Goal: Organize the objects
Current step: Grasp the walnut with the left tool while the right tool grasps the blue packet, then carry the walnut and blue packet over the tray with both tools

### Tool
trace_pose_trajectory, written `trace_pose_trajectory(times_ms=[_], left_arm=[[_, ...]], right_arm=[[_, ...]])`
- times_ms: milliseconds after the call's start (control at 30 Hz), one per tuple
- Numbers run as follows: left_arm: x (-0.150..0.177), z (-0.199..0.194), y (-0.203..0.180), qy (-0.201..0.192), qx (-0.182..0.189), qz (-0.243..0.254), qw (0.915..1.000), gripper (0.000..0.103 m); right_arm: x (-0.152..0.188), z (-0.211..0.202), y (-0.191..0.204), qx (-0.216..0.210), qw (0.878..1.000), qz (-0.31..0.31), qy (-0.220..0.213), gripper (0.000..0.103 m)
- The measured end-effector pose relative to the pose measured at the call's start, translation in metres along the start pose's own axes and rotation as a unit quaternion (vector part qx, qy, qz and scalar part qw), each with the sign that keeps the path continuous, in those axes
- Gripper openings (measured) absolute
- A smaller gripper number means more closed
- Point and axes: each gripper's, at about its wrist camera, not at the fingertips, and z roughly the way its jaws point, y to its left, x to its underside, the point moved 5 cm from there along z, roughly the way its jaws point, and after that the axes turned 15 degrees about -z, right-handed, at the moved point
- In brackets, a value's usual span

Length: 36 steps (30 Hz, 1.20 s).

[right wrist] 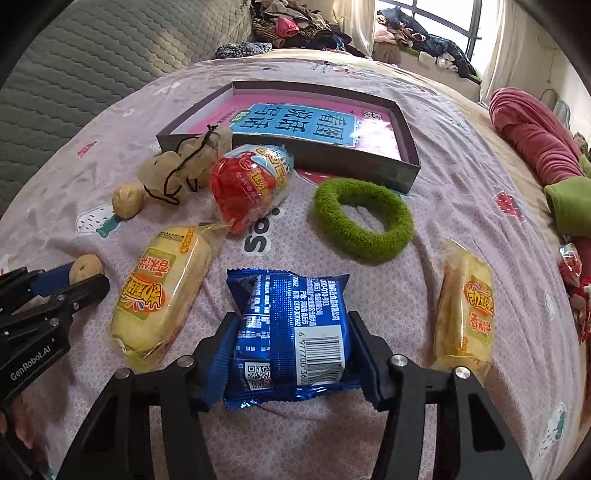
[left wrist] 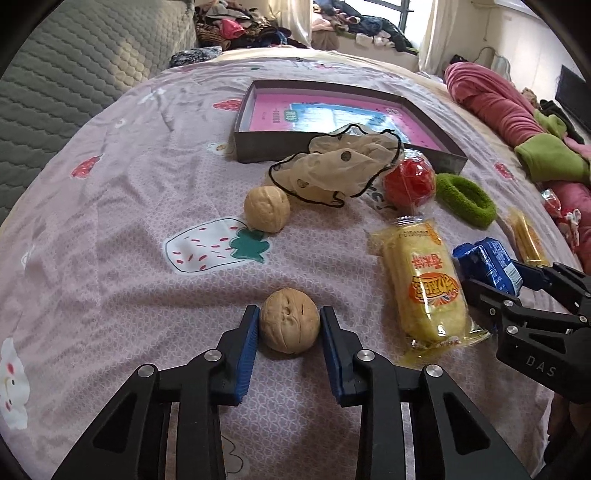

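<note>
Patterned pink bedsheet (left wrist: 110, 206), shallow box (left wrist: 255, 147), clothes heaped by window (right wrist: 443, 22)

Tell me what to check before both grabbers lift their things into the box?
1. Left gripper pads against the walnut: ok.
2. Right gripper around the blue packet: ok, pads touch its sides.
3. Grip firm enough to lift: cannot tell.
4. Box open on top: ok.
5. Room inside the box: ok, only a pink book lies flat there.
6. Path to the box: not ok, the red snack and green ring lie between.
</note>
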Motion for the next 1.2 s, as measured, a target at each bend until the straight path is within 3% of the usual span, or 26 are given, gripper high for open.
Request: trace_pose_trajectory(times_ms=[333,733,1200], left_arm=[[-0.005,-0.016,-0.004,-0.024,-0.003,-0.012,0.9996,0.034],[-0.004,-0.030,-0.016,-0.042,-0.014,-0.002,0.9990,0.034],[-0.011,-0.048,-0.029,-0.060,-0.013,0.003,0.9981,0.034]], right_arm=[[0.010,-0.016,0.000,-0.020,0.999,0.028,-0.022,0.056],[0.012,-0.030,0.001,-0.009,0.999,0.029,-0.029,0.056],[-0.002,-0.059,0.003,-0.003,0.997,0.029,-0.069,0.056]])
